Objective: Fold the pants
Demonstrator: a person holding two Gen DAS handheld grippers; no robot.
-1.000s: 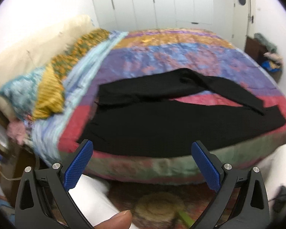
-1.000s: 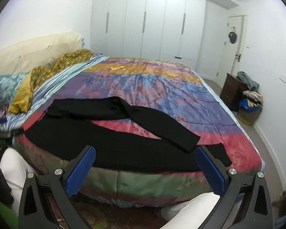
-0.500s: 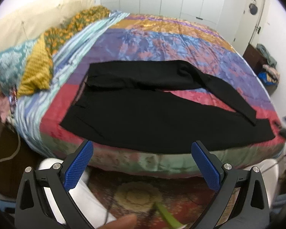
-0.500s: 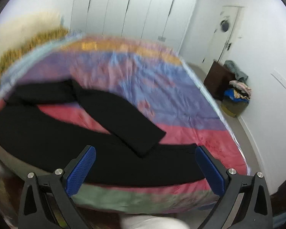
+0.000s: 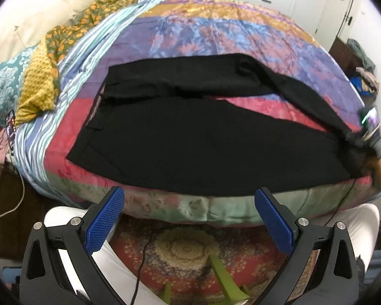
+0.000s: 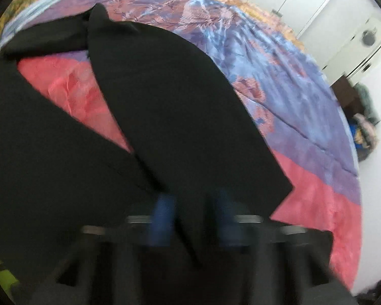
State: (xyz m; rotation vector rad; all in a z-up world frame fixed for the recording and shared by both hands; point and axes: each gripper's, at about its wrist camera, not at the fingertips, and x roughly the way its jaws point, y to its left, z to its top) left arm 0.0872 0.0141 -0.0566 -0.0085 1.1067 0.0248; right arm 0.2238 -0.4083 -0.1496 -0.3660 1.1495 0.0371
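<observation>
Black pants (image 5: 190, 132) lie spread on a colourful quilted bed (image 5: 216, 33), waistband at the left, legs running right. The far leg bends and its cuff crosses onto the near leg at the right. My left gripper (image 5: 188, 221) is open and empty, off the bed's near edge, below the pants. My right gripper (image 6: 193, 218) is at the far leg's cuff (image 6: 190, 127); its blurred blue pads (image 6: 162, 216) stand close together with black cloth between them. In the left wrist view the right gripper (image 5: 363, 137) sits at that cuff.
Pillows and a yellow patterned cloth (image 5: 38, 81) lie at the bed's left end. A patterned rug (image 5: 185, 249) and a cable are on the floor below. A dark nightstand with clothes (image 6: 363, 117) stands at the right. White wardrobes line the back wall.
My right gripper moved down and forward onto the far leg's cuff and its jaws closed from wide open. My left gripper rose a little and stayed open.
</observation>
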